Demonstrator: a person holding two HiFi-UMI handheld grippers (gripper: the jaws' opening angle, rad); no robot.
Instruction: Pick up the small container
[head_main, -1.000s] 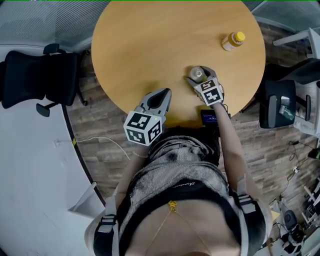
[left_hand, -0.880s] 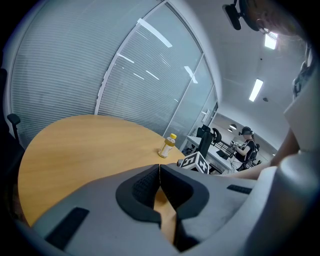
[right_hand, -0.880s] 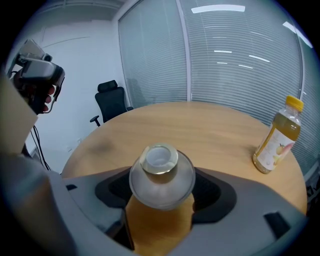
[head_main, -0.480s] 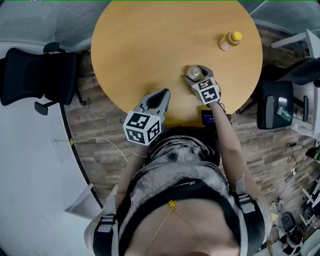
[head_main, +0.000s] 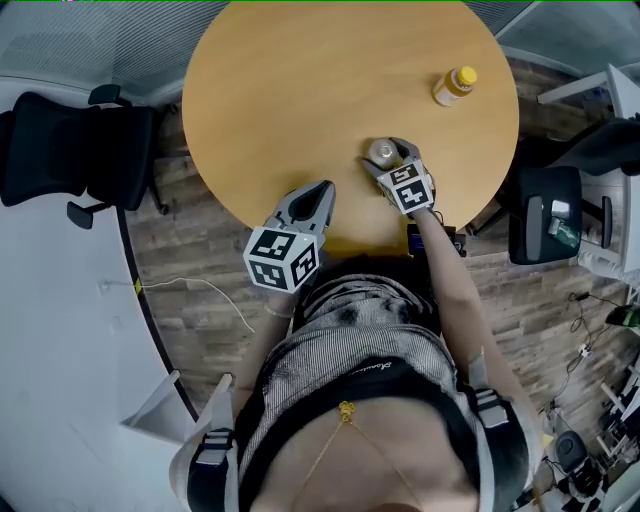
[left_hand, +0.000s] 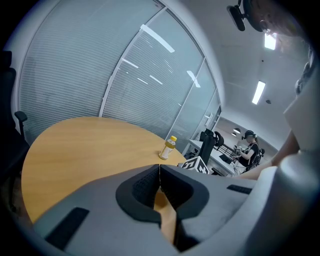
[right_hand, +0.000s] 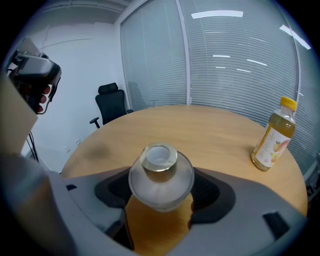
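The small container (head_main: 381, 150) is a round frosted jar with a silver neck and an open mouth. It sits between the pads of my right gripper (head_main: 390, 156), near the table's front right. In the right gripper view the small container (right_hand: 161, 175) fills the space between the jaws, and my right gripper (right_hand: 161, 190) is shut on its sides. I cannot tell whether its base touches the table. My left gripper (head_main: 322, 190) hangs over the table's near edge, shut on nothing. In the left gripper view, the tips of my left gripper (left_hand: 159, 172) meet.
A round wooden table (head_main: 300, 90) carries a yellow-capped juice bottle (head_main: 453, 85) at the far right, well beyond the jar. The same juice bottle (right_hand: 274, 135) shows to the jar's right. A black office chair (head_main: 70, 150) stands left, another chair (head_main: 545, 210) right.
The whole head view has drifted slightly left. The right gripper stays shut on the container, and neither has moved relative to the bottle. The left gripper keeps its place.
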